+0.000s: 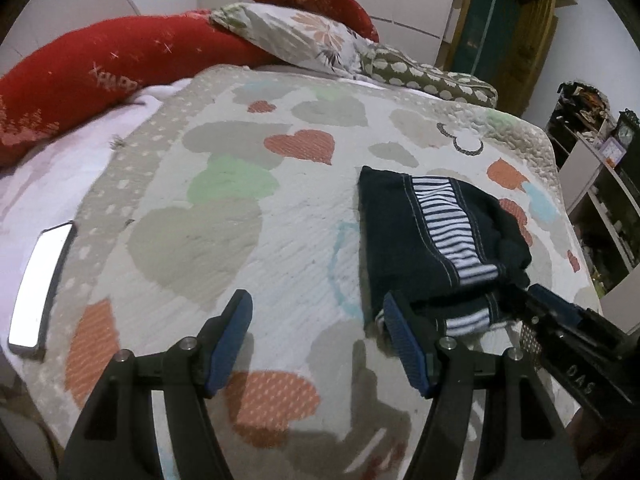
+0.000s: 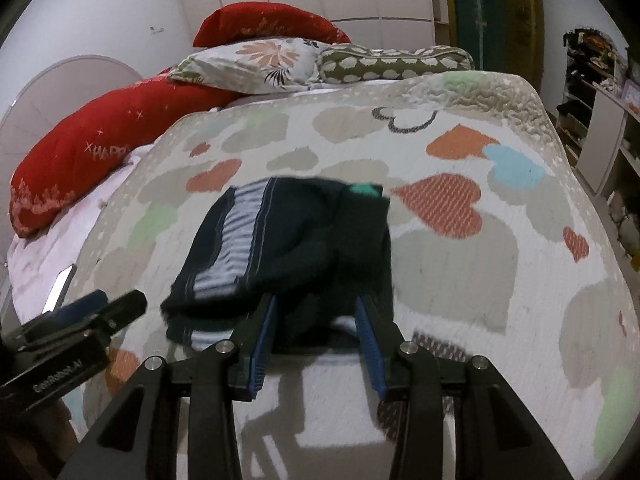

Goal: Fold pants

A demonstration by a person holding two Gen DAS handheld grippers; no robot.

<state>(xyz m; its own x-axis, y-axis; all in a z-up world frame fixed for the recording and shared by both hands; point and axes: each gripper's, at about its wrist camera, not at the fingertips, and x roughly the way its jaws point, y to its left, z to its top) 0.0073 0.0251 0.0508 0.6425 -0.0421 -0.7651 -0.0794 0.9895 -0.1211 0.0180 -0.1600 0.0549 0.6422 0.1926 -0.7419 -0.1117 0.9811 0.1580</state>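
I am looking down over the bed (image 1: 280,184), where the pants (image 1: 432,240) are lying folded into a dark bundle on the quilt, closer to the bed's right edge than its left, with a white-and-navy striped band running across the top layer. My left gripper (image 1: 318,338) is hovering just left of the bundle with its jaws standing wide apart; its right finger (image 1: 404,344) is sitting right against the near left corner of the pants, though I cannot tell if it is actually touching the cloth. My right gripper (image 2: 316,344) is pointing straight at the near edge of the pants, its jaws apart, with the dark fabric lying between the two blue pads (image 2: 262,350) rather than being pinched. A phone (image 1: 42,284) is lying near the left edge of the bed, well apart from the pants, and red pillows (image 1: 120,72) are resting along the far end
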